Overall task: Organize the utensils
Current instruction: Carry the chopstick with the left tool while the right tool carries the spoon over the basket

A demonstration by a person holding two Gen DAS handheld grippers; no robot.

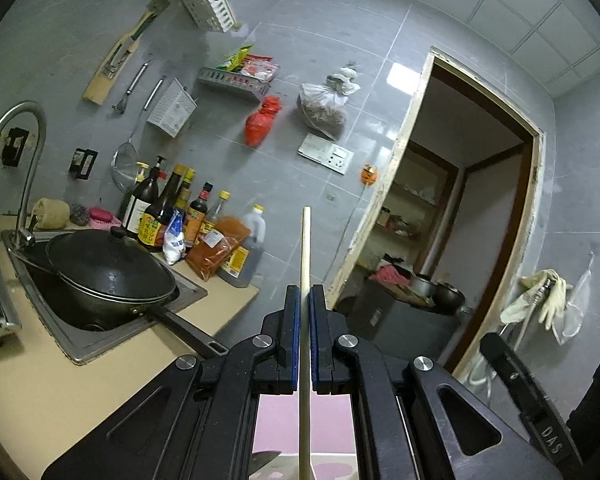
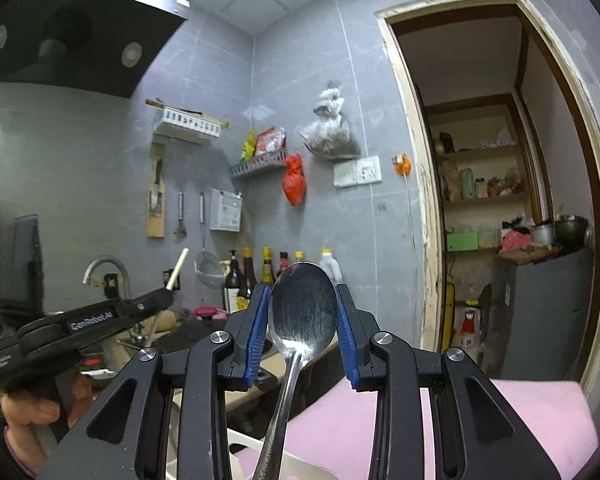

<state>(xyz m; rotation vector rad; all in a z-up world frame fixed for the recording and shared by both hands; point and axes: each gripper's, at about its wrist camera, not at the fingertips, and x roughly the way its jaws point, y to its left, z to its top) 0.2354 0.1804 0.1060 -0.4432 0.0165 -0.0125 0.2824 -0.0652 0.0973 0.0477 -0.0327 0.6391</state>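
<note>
A pale, matt wooden chopstick (image 1: 305, 264) sits between ribbed blue rubbery pads (image 1: 294, 316) on a matt black plastic gripper (image 1: 305, 300). A shiny metal spoon (image 2: 303, 308), its bowl finely scratched, sits between the blue pads of a second black gripper (image 2: 303, 312). A glossy black metal wok (image 1: 108, 268) rests in a brushed steel sink (image 1: 100, 340). The grey wall tiles (image 1: 320, 8) gleam smoothly; the tan countertop (image 1: 52, 400) looks matt.

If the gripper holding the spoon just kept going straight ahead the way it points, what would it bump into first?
Probably the grey tiled wall, around the sauce bottles standing against it. The right gripper, shut on the spoon, has open air in front of it until then. Depth is hard to judge in this view.
</note>
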